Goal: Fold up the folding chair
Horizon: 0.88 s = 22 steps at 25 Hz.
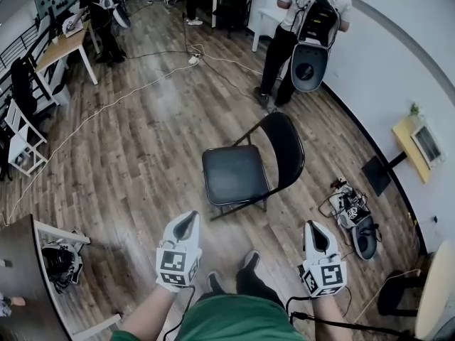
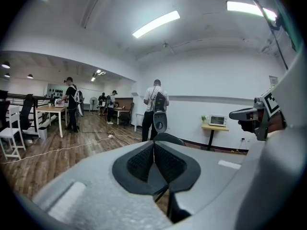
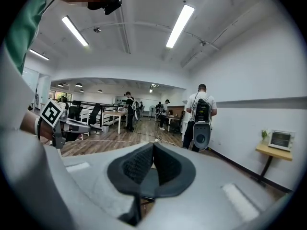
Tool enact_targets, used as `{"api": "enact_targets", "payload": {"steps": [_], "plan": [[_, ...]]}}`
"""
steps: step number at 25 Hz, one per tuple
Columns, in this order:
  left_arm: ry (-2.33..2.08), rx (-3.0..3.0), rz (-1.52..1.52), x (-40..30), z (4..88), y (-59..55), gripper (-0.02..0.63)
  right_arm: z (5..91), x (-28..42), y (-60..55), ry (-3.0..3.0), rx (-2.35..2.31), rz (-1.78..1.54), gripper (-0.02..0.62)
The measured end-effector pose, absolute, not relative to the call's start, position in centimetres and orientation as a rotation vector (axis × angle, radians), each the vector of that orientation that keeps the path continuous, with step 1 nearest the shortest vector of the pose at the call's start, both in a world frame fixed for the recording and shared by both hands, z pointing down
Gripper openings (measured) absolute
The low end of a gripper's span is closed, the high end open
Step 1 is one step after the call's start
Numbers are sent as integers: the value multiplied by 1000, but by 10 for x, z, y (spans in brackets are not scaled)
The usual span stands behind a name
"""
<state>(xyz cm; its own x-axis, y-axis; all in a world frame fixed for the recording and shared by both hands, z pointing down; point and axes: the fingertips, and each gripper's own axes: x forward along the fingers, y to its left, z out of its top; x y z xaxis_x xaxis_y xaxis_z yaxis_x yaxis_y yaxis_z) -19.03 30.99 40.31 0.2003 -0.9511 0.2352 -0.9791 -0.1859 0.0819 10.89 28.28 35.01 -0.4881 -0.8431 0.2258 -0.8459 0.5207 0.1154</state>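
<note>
A black folding chair (image 1: 245, 169) stands unfolded on the wood floor in the head view, its seat toward the left and its rounded back toward the right. My left gripper (image 1: 187, 222) hovers below the seat's near left corner, apart from it, jaws shut and empty. My right gripper (image 1: 313, 231) floats lower right of the chair's back, also shut and empty. In the left gripper view the top of the chair's back (image 2: 168, 137) peeks over the shut jaws. The right gripper view shows shut pads (image 3: 152, 163) with the chair mostly hidden behind them.
A person with a backpack (image 1: 306, 27) stands by the white wall beyond the chair. Shoes and cables (image 1: 353, 215) lie on the floor at the right. A small wall shelf (image 1: 412, 144) holds a white appliance. Desks and other people fill the far left (image 1: 85, 20).
</note>
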Motion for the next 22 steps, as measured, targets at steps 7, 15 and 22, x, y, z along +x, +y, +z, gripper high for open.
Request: {"api": "enact_targets", "payload": {"steps": [7, 15, 22], "plan": [[-1902, 2198, 235, -193, 416, 264, 12, 372, 119, 214, -2536, 1401, 84, 3], [-1985, 2104, 227, -182, 416, 167, 12, 369, 123, 101, -2603, 1290, 58, 3], [-2000, 2015, 255, -156, 432, 96, 12, 383, 149, 3, -2611, 1251, 138, 3]]}}
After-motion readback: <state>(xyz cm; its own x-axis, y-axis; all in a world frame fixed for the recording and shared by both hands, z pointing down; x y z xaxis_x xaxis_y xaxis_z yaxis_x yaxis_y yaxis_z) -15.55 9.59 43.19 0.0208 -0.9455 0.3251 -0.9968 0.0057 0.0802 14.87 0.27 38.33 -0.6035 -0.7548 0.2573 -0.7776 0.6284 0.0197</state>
